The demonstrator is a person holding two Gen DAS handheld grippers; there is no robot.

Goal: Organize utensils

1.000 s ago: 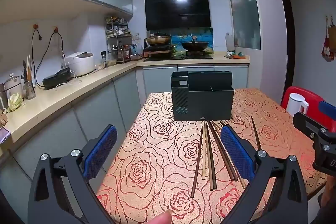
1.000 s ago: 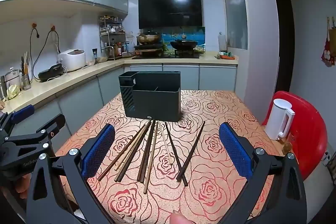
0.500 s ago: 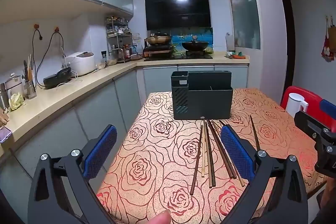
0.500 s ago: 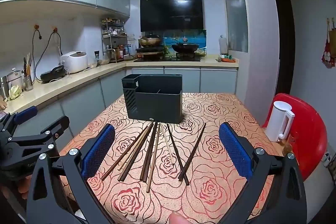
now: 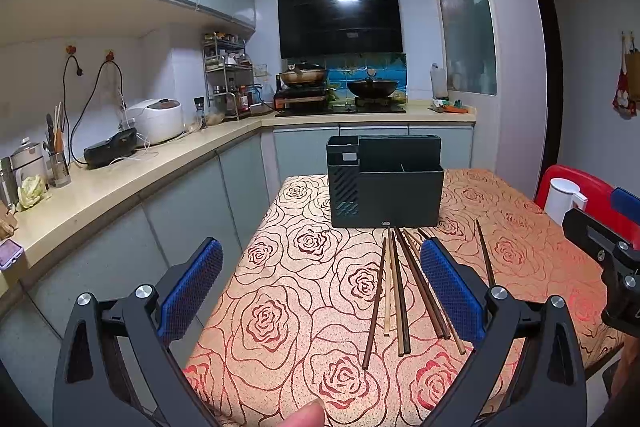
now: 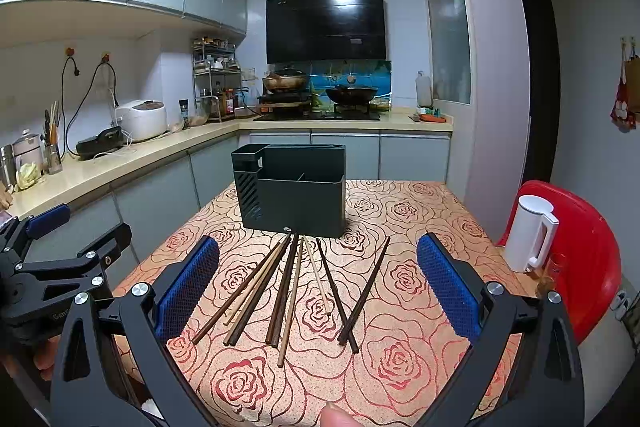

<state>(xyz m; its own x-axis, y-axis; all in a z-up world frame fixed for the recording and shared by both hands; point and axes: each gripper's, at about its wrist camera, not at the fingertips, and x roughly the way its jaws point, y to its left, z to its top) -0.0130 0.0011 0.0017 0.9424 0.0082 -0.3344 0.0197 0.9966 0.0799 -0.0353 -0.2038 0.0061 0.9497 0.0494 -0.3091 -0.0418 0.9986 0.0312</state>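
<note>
Hovering low over the near edge of the desk (image 5: 304,315), which wears an orange cloth patterned with red roses, the left claw (image 5: 320,299) is released, its blue-padded fingers (image 5: 192,291) spread wide with nothing between them. From the left wrist view, the loose wooden chopsticks (image 5: 396,291) lie right of centre, fanned on the cloth, some dark brown and some pale; the right-hand blue pad overlaps a few of them in the frame, though whether it touches them cannot be told. One dark chopstick (image 5: 485,253) lies apart from the bundle, further right.

At the far ends of the chopsticks, in the middle of the frame, stands the dark grey plastic utensil holder (image 5: 386,183), a box with a taller slotted compartment on its left side and wider open compartments beside it. The chopstick tips reach up to its front wall.

The right claw (image 6: 318,291) is likewise released, fingers (image 6: 446,287) wide apart. In the right wrist view the chopsticks (image 6: 288,287) spread between the two pads at lower centre, and the holder (image 6: 292,191) sits just beyond them. A white electric kettle (image 6: 530,233) stands at the right of the frame in front of a red plastic chair (image 6: 588,255). The left claw's black frame (image 6: 56,267) shows at the lower left of that view.
</note>
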